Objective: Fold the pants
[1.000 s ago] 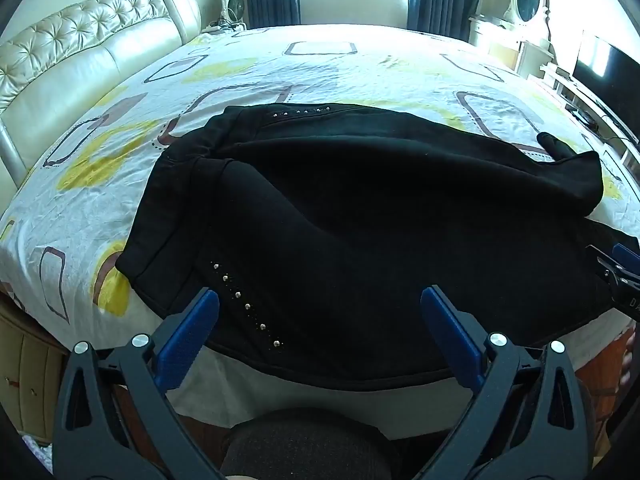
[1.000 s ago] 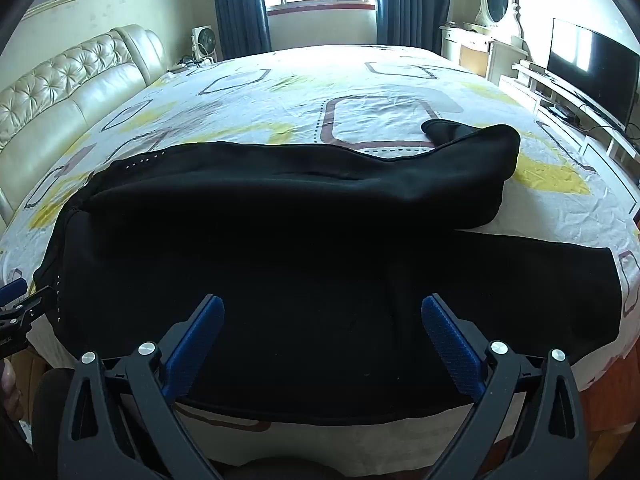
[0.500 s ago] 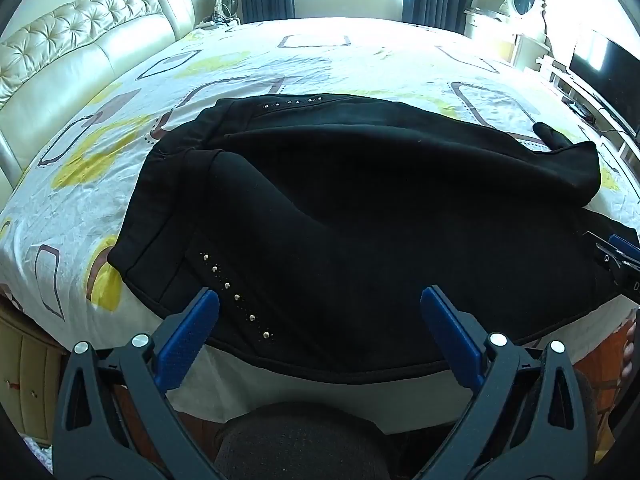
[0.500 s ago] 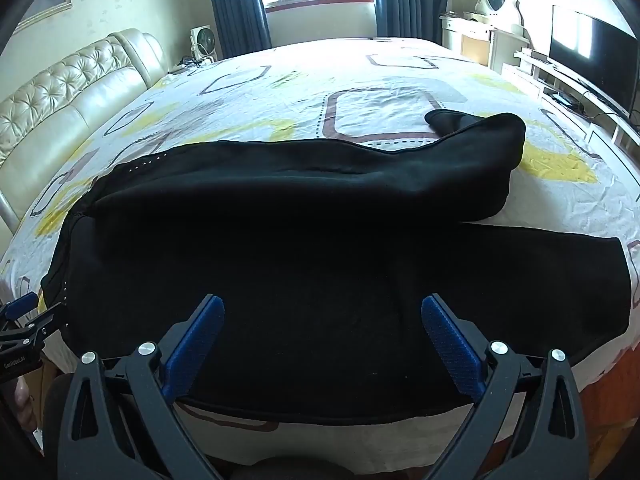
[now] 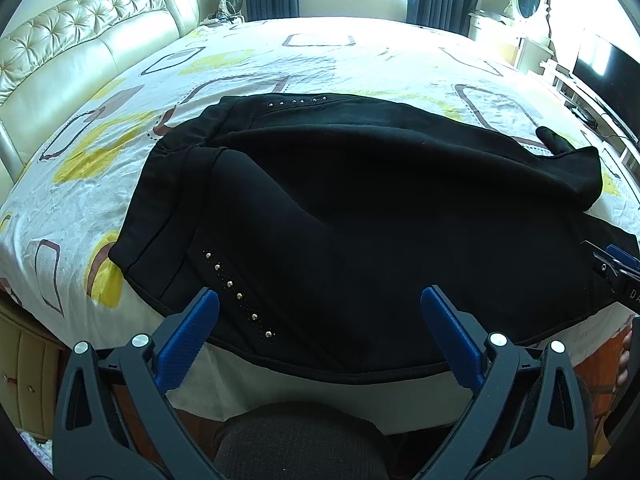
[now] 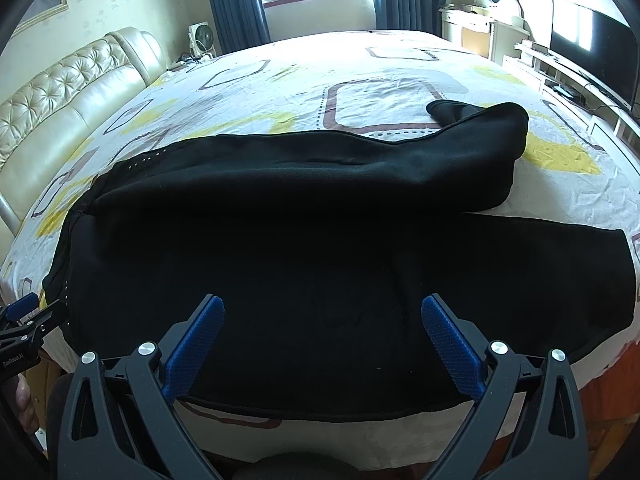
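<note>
Both views drawn slightly back from bed (image 5: 304,60); pants (image 5: 360,208) unmoved.
Patterned sheet, tufted headboard (image 5: 80,40), television (image 6: 592,44); left gripper (image 5: 320,312) and right gripper (image 6: 322,316) agape, empty.

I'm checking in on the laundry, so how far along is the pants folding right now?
Early stage. Done: the black pants lie spread across the bed, the far leg laid loosely alongside the near one, its cuff bunched. In hand: nothing; the left gripper and right gripper are both open above the near edge, gripping no fabric. Left: squaring the legs together and folding the length over.
</note>
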Tool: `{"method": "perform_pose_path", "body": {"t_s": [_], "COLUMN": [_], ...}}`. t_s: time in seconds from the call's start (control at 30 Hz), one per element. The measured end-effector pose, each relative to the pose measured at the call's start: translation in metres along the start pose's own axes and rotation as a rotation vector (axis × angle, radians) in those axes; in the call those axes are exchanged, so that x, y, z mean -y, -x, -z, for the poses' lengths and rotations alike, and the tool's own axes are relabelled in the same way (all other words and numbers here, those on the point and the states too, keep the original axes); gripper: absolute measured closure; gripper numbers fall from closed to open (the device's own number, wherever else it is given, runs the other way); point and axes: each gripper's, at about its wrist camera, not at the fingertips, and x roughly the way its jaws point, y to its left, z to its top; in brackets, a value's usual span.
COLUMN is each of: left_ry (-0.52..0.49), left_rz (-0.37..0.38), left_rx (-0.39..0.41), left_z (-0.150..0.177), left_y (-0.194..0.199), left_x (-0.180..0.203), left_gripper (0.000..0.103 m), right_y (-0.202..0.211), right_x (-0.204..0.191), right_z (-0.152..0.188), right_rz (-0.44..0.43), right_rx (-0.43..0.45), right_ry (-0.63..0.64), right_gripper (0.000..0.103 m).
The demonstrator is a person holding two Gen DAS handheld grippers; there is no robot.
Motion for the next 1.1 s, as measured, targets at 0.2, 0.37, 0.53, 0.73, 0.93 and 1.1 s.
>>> {"method": "perform_pose_path", "body": {"t_s": [0.2,0.37,0.53,0.73,0.93,1.1], "left_ry": [-0.004,-0.001,-0.001,-0.009,0.020,0.018], "left_rz": [0.004,0.005,0.003,-0.003,0.012,0.013], "left_rx": [-0.015,-0.018,-0.017,-0.037,-0.044,-0.044], "left_z": [0.0004,0.0019,0.0022,0.0034,0.0035,0.0035], "left_y": [-0.0017,-0.0016,-0.0016,-0.0048,-0.0050,-0.0047], "left_x": [0.0009,0.0018,0.0022,0.0033,0.0000,0.0003], "left_gripper": [0.002,0.002,0.002,0.002,0.002,0.002], "right_y": [-0.0003,-0.0010,-0.0013,-0.0029,-0.0032,-0.0035], "right_x": [0.0009,0.0008,0.0011,0.0008,0.0013,0.0007], "right_z": [0.0011,0.0015,0.0026,0.0042,0.0043,0.0044], "right_rz": [-0.006,-0.008,-0.013,-0.016,-0.020,-0.022], "right_rx": [-0.004,-0.007,-0.012,-0.021,-0.023,-0.027], "right_ry": [-0.003,-0.004,-0.008,-0.012,-0.015,-0.016], "right_gripper": [0.004,0.004,0.004,0.004,0.004,0.004]}}
